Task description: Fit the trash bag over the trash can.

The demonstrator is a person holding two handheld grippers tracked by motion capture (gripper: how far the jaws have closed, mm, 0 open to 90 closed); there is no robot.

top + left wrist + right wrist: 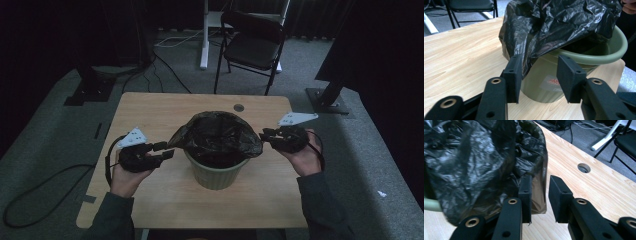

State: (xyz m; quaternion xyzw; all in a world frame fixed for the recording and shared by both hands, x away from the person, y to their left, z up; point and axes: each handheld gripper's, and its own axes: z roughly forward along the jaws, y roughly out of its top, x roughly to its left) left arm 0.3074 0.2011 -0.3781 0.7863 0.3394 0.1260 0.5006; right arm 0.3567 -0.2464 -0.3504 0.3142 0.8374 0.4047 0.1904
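Note:
A green bin (217,174) stands mid-table with a black trash bag (217,132) draped loosely over its mouth. My left gripper (170,149) is at the bag's left edge, and in the left gripper view (539,60) its jaws stand apart. The bag's (559,22) hanging edge lies between them against one pad, above the bin's wall (539,86). My right gripper (262,135) is at the bag's right edge. In the right gripper view (540,180) its jaws are apart too, with a flap of the bag (474,157) hanging loose between them.
The wooden table (150,110) has a round cable hole (239,107) behind the bin. A black folding chair (252,42) and a white desk leg (204,35) stand on the grey carpet beyond, with cables on the floor at left.

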